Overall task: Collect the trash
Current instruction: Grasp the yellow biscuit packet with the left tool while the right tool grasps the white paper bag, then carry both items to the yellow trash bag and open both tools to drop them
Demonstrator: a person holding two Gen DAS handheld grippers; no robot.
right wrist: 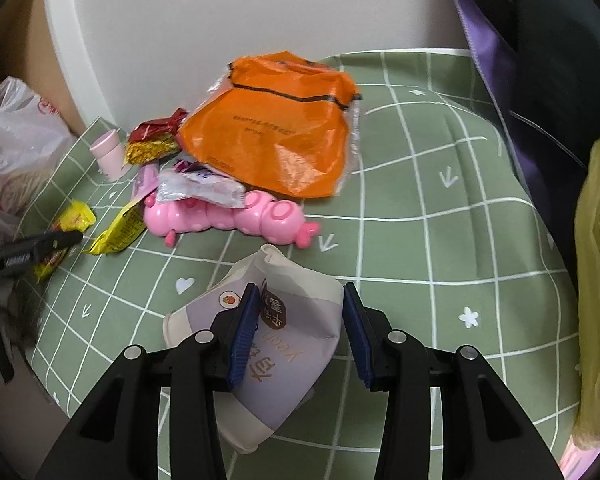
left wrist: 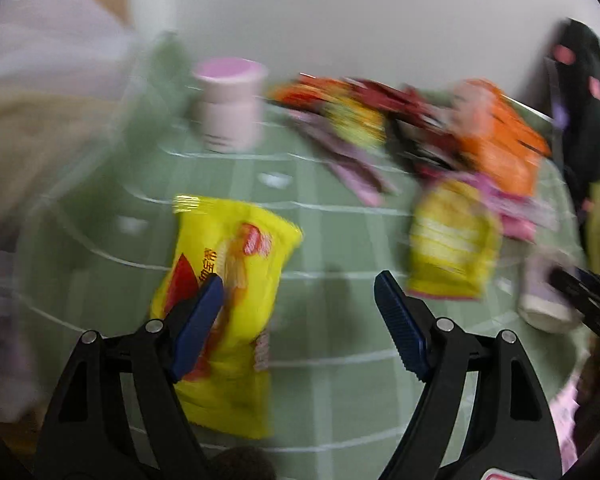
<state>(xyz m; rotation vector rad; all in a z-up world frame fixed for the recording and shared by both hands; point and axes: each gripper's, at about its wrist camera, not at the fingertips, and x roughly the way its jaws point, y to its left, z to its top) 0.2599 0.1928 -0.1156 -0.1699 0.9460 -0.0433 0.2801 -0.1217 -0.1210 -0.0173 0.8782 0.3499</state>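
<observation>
The left wrist view is motion-blurred. My left gripper (left wrist: 300, 304) is open above the green checked tablecloth (left wrist: 332, 240), with a yellow snack bag (left wrist: 236, 280) lying under its left finger. A second yellow wrapper (left wrist: 452, 240) lies to the right. My right gripper (right wrist: 298, 320) has its jaws on both sides of a crushed purple and white paper cup (right wrist: 284, 344); whether the pads press it I cannot tell. The left gripper's tip (right wrist: 40, 248) shows at the left of the right wrist view, over the yellow snack bag (right wrist: 68, 236).
An orange plastic bag (right wrist: 276, 132), a pink caterpillar toy (right wrist: 236, 216), several snack wrappers (right wrist: 156, 148) and a small pink cup (right wrist: 108, 154) lie on the cloth (right wrist: 420, 200). A white plastic bag (right wrist: 16, 136) hangs beyond the table's left edge. Dark clothing (right wrist: 560, 60) stands at the right.
</observation>
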